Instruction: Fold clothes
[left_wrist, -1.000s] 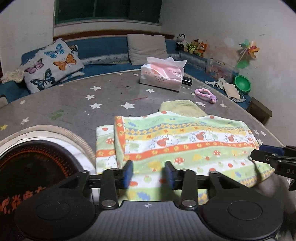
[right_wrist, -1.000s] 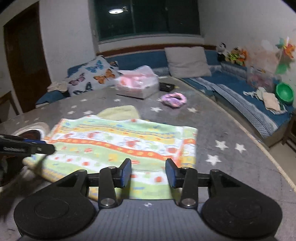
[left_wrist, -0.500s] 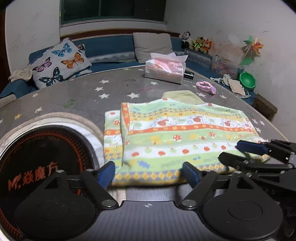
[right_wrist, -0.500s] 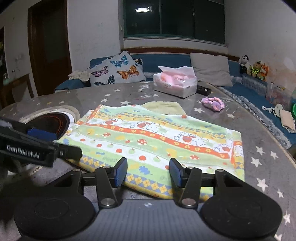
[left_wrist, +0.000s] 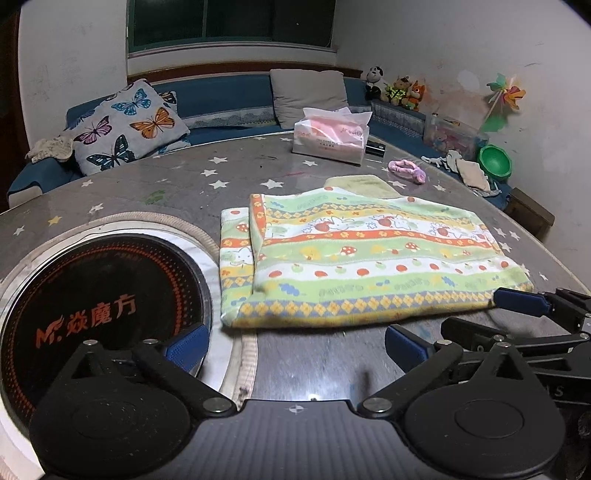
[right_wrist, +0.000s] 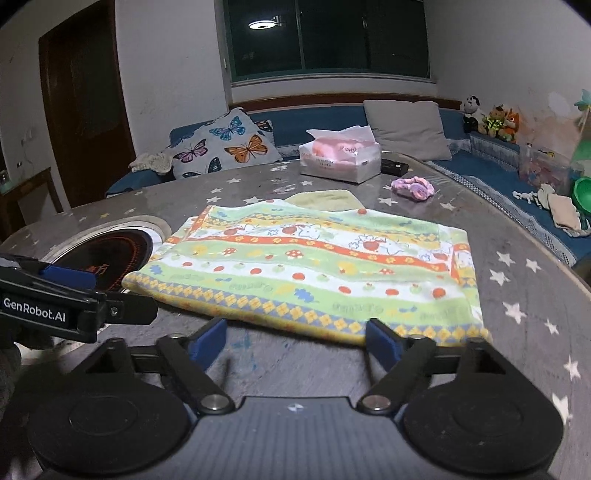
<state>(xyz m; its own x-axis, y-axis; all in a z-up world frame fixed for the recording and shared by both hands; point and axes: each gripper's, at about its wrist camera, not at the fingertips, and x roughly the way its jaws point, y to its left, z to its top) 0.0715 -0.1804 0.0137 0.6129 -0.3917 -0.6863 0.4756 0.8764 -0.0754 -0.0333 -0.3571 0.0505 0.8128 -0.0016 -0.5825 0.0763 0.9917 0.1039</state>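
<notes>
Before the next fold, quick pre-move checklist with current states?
1. left gripper open, holding nothing: ok.
2. right gripper open, holding nothing: ok.
3. patterned cloth lying flat on the table, already folded over: ok.
4. Folded edges aligned at the left end: not ok, a lower layer sticks out.
5. Yellow-green cloth partly tucked under the far edge: cannot tell if it will drag.

Dim room; ceiling lamp (right_wrist: 262, 24) reflected in window, probably sole source; fisheye-bent edges.
</notes>
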